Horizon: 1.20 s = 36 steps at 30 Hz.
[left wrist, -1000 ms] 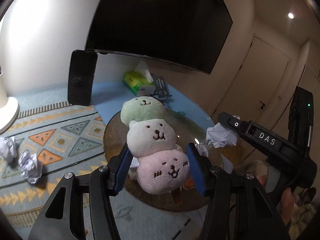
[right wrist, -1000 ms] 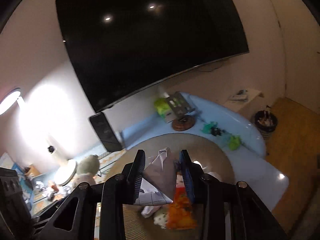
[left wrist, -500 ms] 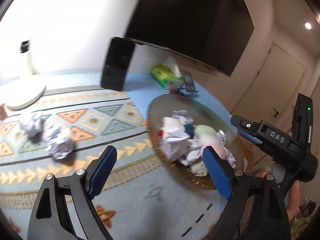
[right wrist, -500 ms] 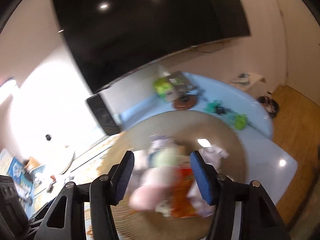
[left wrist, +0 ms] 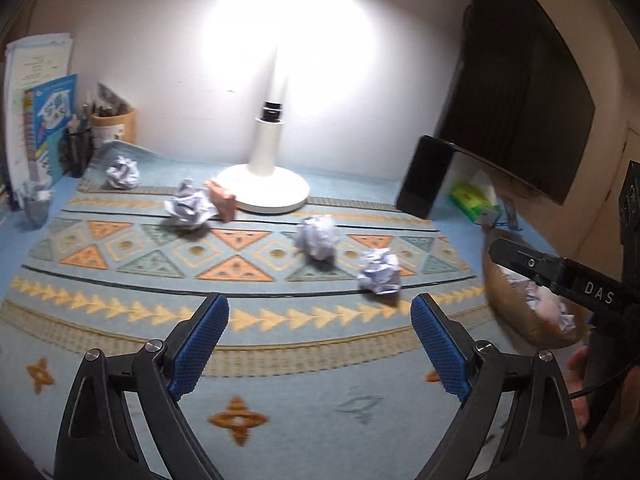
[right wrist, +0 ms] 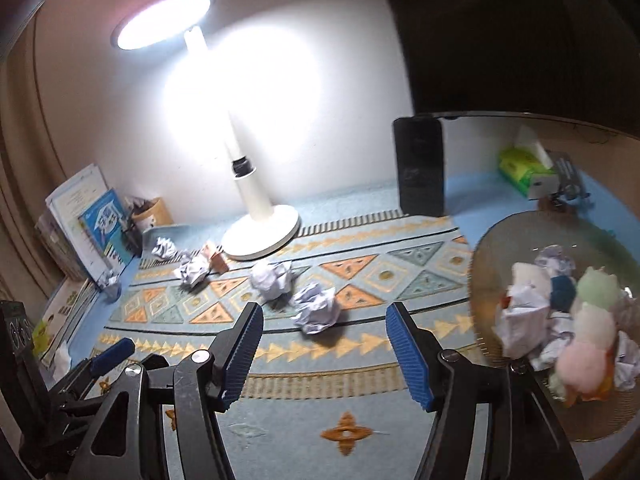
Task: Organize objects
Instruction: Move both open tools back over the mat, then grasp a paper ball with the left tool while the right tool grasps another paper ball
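Tongs L (left wrist: 320,344) & R (right wrist: 324,356) wide apart, empty, over mat (left wrist: 240,320) w/ paper balls (left wrist: 316,236).

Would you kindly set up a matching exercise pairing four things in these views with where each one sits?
Things:
1. plush toy
2. lamp
3. tissue box
4. nearest paper ball

Places:
A. on the patterned mat, ahead of the right gripper
B. in the basket
C. under the screen, at the far right
D. at the mat's far edge, against the wall

Pairs: 1-B, 2-D, 3-C, 4-A

surface: blue desk (right wrist: 472,196) | on it: patterned mat (left wrist: 120,308), lamp base (left wrist: 264,186), speaker (right wrist: 419,166), basket (right wrist: 484,264)
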Each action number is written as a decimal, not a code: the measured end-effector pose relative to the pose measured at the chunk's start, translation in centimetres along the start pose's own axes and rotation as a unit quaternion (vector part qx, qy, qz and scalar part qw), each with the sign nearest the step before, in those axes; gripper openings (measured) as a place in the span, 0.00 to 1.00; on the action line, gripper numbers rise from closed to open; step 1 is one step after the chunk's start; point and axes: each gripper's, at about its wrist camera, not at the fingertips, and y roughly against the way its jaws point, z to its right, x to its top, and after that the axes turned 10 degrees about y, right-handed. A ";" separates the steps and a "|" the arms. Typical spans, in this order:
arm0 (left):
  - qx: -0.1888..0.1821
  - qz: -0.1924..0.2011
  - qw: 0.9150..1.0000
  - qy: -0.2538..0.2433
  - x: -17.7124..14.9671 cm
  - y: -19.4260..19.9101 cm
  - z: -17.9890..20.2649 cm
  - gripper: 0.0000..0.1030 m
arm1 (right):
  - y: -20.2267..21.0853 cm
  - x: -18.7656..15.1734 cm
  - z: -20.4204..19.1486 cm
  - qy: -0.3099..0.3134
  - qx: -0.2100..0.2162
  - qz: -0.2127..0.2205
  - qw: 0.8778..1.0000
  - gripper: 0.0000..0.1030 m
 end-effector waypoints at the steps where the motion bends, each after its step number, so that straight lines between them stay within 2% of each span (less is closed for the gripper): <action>1: 0.021 0.008 1.000 -0.002 0.1 0.2 -1.3 0.90 | -0.8 -0.1 -1.3 0.009 0.004 -0.006 1.000 0.60; 5: 0.083 0.013 0.996 0.018 -0.1 -0.8 -5.9 0.90 | -4.2 -1.0 -4.9 0.035 0.013 -0.030 0.999 0.60; 7: 0.095 0.003 0.994 0.045 -0.5 -1.4 -7.8 0.90 | -6.2 -1.8 -6.4 0.052 0.010 -0.044 0.998 0.60; 9: 0.101 0.008 0.993 0.066 -1.0 -1.5 -8.9 0.90 | -7.7 -2.7 -7.5 0.059 0.026 -0.059 0.996 0.60; 11: 0.102 0.001 0.992 0.074 -1.3 -1.7 -9.3 0.90 | -8.5 -3.6 -8.0 0.062 0.040 -0.064 0.995 0.60; 15: 0.098 -0.009 0.992 0.081 -1.4 -2.1 -9.5 0.90 | -10.1 -4.5 -8.9 0.069 0.036 -0.078 0.994 0.60; 18: 0.111 -0.021 0.991 0.077 -1.5 -2.6 -9.3 0.90 | -10.3 -4.7 -9.2 0.076 0.017 -0.081 0.994 0.62; 20: 0.123 -0.029 0.989 0.073 -1.6 -2.9 -9.2 0.90 | -10.1 -4.8 -9.4 0.082 0.010 -0.077 0.994 0.72; 21: 0.127 -0.031 0.989 0.071 -1.6 -3.0 -9.1 0.90 | -9.9 -4.7 -9.4 0.084 0.008 -0.072 0.994 0.82; 22: 0.134 -0.031 0.988 0.070 -1.6 -3.1 -9.1 0.90 | -9.6 -4.7 -9.4 0.084 0.007 -0.065 0.994 0.86; 24: 0.148 -0.033 0.986 0.069 -1.7 -3.2 -9.1 0.90 | -9.1 -4.7 -9.2 0.083 0.012 -0.052 0.995 0.86; 36: 0.151 -0.033 0.986 0.071 -1.7 -3.0 -9.2 0.90 | -9.1 -4.7 -9.9 0.098 0.016 -0.052 0.994 0.86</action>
